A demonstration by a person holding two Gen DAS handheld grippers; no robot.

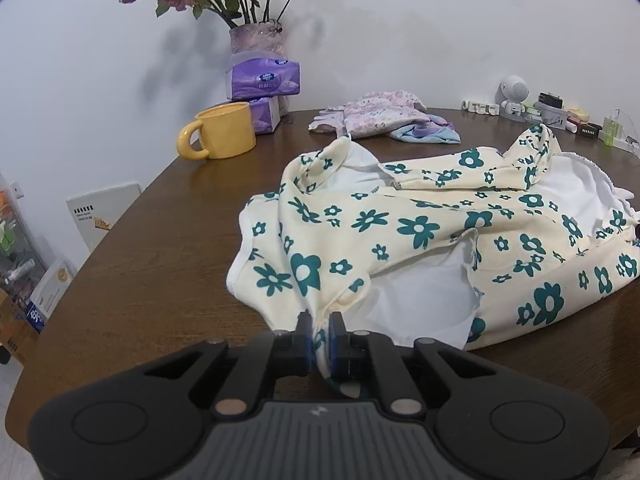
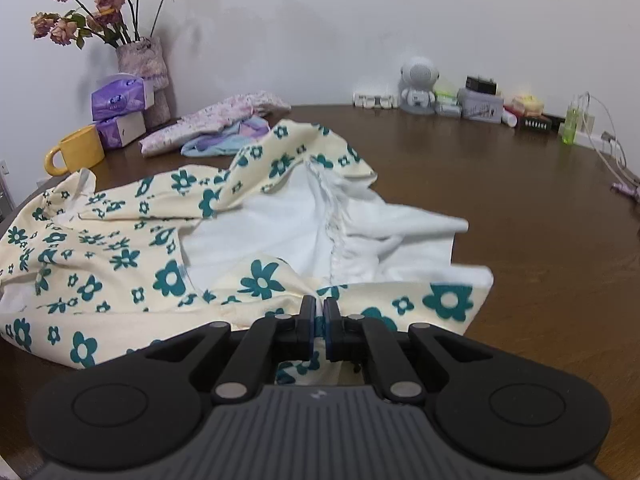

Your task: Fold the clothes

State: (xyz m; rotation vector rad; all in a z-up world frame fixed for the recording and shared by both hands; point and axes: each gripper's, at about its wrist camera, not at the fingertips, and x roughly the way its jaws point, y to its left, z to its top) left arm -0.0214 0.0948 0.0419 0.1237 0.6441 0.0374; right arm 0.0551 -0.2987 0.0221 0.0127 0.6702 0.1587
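A cream garment with teal flowers (image 1: 432,232) lies crumpled on the brown table (image 1: 160,264), its white lining showing in places. My left gripper (image 1: 320,318) is shut on a bunched near edge of this garment. From the right wrist view the same floral garment (image 2: 120,256) spreads to the left, with its white inside (image 2: 320,216) turned up in the middle. My right gripper (image 2: 319,305) is shut on its near hem, the cloth pinched between the blue pads.
A yellow mug (image 1: 224,136), purple tissue packs (image 1: 262,80) and a vase of dried roses (image 1: 256,38) stand at the back left. A pink and blue clothes pile (image 1: 384,118) lies behind. Small items and a white robot figure (image 2: 418,86) line the far right edge; a cable (image 2: 612,148) lies there.
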